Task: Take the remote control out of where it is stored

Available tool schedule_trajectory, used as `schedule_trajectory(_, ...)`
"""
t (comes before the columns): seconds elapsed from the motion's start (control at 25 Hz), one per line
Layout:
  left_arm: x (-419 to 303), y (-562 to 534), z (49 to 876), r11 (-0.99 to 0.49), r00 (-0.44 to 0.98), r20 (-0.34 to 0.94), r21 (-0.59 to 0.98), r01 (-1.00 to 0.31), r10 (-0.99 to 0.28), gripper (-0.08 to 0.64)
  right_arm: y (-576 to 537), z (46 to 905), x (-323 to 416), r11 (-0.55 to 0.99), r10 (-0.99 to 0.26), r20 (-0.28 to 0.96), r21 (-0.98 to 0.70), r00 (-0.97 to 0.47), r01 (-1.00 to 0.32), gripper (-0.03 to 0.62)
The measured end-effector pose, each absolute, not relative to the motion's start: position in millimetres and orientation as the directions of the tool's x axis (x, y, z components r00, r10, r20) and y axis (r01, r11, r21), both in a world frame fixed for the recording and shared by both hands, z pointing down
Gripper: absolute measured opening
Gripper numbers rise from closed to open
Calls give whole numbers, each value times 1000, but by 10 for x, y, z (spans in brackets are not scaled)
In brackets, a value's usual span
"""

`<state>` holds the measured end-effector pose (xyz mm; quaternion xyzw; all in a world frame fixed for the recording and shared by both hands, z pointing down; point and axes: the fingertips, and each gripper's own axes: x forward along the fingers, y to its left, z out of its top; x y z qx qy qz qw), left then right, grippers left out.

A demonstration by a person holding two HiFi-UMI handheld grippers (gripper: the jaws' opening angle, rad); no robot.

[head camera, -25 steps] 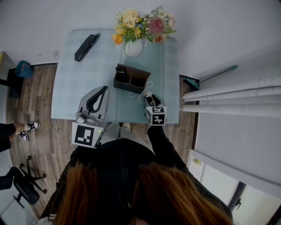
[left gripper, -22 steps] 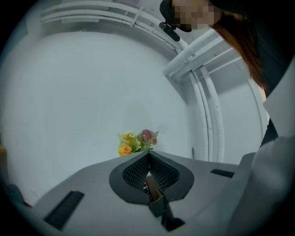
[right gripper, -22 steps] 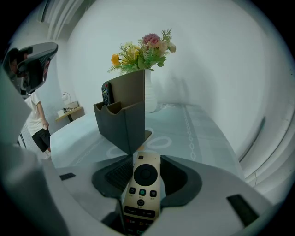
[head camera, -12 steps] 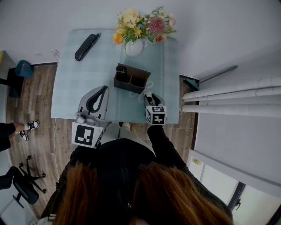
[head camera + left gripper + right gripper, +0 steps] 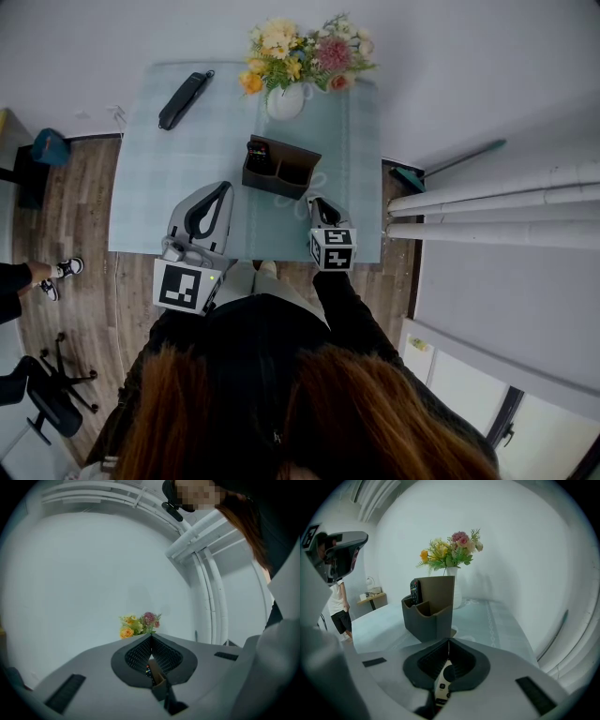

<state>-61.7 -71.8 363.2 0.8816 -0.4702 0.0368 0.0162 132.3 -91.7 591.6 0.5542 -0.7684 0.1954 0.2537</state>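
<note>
A dark brown desk holder [image 5: 279,170] stands on the pale blue tablecloth [image 5: 187,187]. A black remote control [image 5: 255,150] sticks upright out of its left compartment. The right gripper view shows the same holder [image 5: 429,613] and remote [image 5: 414,591] just ahead. My right gripper [image 5: 314,199] sits right of the holder at the table's near edge, its jaws shut tip to tip [image 5: 449,641]. Through the hollow behind the tips shows a small white remote [image 5: 443,681] lying below. My left gripper [image 5: 225,187] hovers near the holder's left, shut and empty [image 5: 151,637].
A white vase of flowers [image 5: 286,98] stands behind the holder. A long black case [image 5: 185,98] lies at the far left of the table. White tubes [image 5: 487,211] lie on the floor to the right. A person's feet [image 5: 56,272] and a chair base [image 5: 52,394] are at the left.
The right gripper's jaws have closed from wide apart to tip to tip. The left gripper, the holder and the black remote stay where they were.
</note>
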Motion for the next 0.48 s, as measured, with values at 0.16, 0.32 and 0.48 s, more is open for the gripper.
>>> schedule_trajectory(0.16, -597, -735, 3641, -560, 559, 75, -1, -828, -826, 5, -986, 5690, 1266, 327, -786, 558, 7, -268, -945, 17)
schedule_trajectory(0.32, -601, -745, 3646, -558, 557, 84, 1, -830, -827, 5, -1072, 5358, 1192, 331, -832, 474, 2, -290, -944, 15)
schedule_trajectory(0.48, -607, -757, 3645, -554, 551, 96, -5, -833, -829, 5, -1156, 5013, 1102, 346, -867, 386, 8, -316, -938, 15)
